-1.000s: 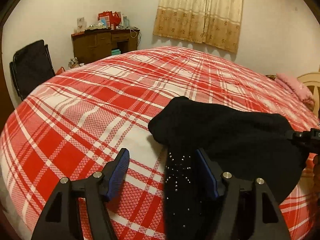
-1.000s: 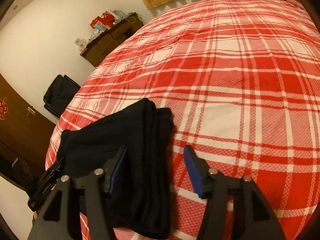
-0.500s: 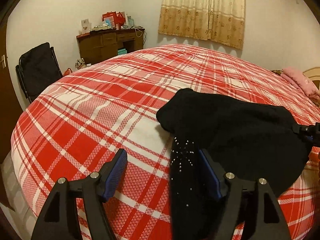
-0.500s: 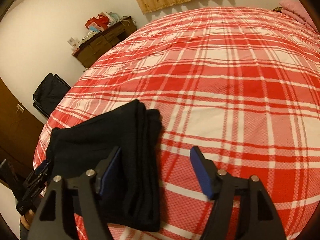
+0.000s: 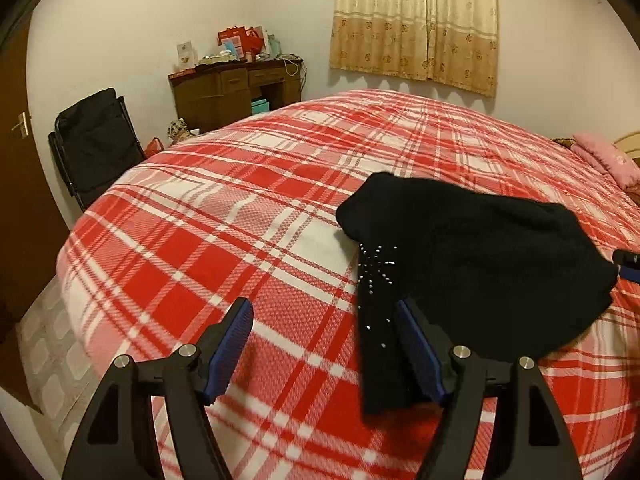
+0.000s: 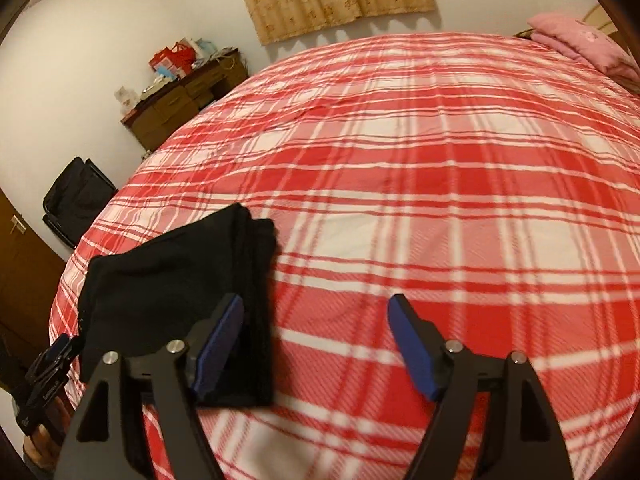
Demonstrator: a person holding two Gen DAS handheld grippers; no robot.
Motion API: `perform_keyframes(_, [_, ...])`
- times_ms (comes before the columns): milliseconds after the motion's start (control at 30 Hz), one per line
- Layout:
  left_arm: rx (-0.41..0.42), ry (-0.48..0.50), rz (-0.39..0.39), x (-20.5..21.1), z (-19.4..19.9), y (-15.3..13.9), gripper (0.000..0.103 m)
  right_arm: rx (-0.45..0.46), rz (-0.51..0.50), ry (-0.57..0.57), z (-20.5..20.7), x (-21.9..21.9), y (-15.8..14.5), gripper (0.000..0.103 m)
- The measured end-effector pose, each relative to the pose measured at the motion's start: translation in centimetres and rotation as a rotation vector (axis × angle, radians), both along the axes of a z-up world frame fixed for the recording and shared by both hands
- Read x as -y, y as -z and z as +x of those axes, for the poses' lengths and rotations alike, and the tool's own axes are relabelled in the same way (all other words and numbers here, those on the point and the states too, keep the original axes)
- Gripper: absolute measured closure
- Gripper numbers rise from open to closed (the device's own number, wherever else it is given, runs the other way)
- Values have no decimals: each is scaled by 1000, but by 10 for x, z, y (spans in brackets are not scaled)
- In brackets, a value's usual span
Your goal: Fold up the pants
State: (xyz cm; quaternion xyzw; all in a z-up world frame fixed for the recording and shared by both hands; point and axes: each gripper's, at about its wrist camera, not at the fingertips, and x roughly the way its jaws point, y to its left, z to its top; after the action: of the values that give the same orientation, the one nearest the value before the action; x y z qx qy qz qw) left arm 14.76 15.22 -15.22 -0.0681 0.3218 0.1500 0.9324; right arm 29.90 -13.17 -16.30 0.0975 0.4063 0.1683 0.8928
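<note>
The black pants [image 5: 472,264] lie folded in a compact stack on the red plaid bed [image 5: 248,248], with small shiny studs showing on one layer. My left gripper [image 5: 326,344] is open and empty, above the bed just left of the stack's near edge. In the right wrist view the pants [image 6: 184,292] lie at the lower left. My right gripper [image 6: 316,344] is open and empty, above the bed just right of the stack. The left gripper's tip [image 6: 52,364] shows at the far left, beside the pants.
A wooden desk [image 5: 236,88] with boxes stands against the far wall beside a black folding chair [image 5: 96,140]. A curtain [image 5: 416,20] hangs behind the bed. A pink pillow [image 6: 580,46] lies at the bed's far right. A brown door [image 5: 16,184] is on the left.
Both grippers have drawn back and up from the folded pants, staying open. The stack lies still on the bed.
</note>
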Motion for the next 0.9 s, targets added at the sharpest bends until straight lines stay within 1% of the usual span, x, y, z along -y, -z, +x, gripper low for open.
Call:
perform_keyframes(133, [52,14,-15,13,-17,-21,28,-7,-3,15,-19,13,-5,24])
perform_keyframes(200, [88,33,-15,26,-29,-34,28,6,-12,23,-37,17,-14,17])
perform_keyframes(233, [98,39,-12,32,-33,-40,27,17,-13,23,-44,18,-19,16])
perform_keyframes(333, [128,61,-12,46,-47,-57,18,76,-5,8,-73,19,-41,12])
perform_keyframes(367, [145,67,-7,51,-53,-64,17,101,-2,-1,-84,19,-51,8])
perform_keyframes(400, [151,67,-4,54,-57,-68,15,134,6,-10,-96,18,-62,6])
perform_keyframes(467, [173,73,-3,60,-68,-80,15,195,8,-34,-115,15,-81,5])
perform_keyframes(500, [183,77,0,63,-72,-84,14,220,3,-39,-123,12,-89,2])
perform_keyframes(600, [207,75,26,71,-83,-98,13,323,-27,-52,-150,5,-114,0])
perform_keyframes(767, [257,77,71,81,-98,-119,13,438,-91,-90,-190,-9,-135,0])
perform_keyframes(900, [278,76,99,86,-106,-128,13,490,-106,-116,-209,-15,-145,0])
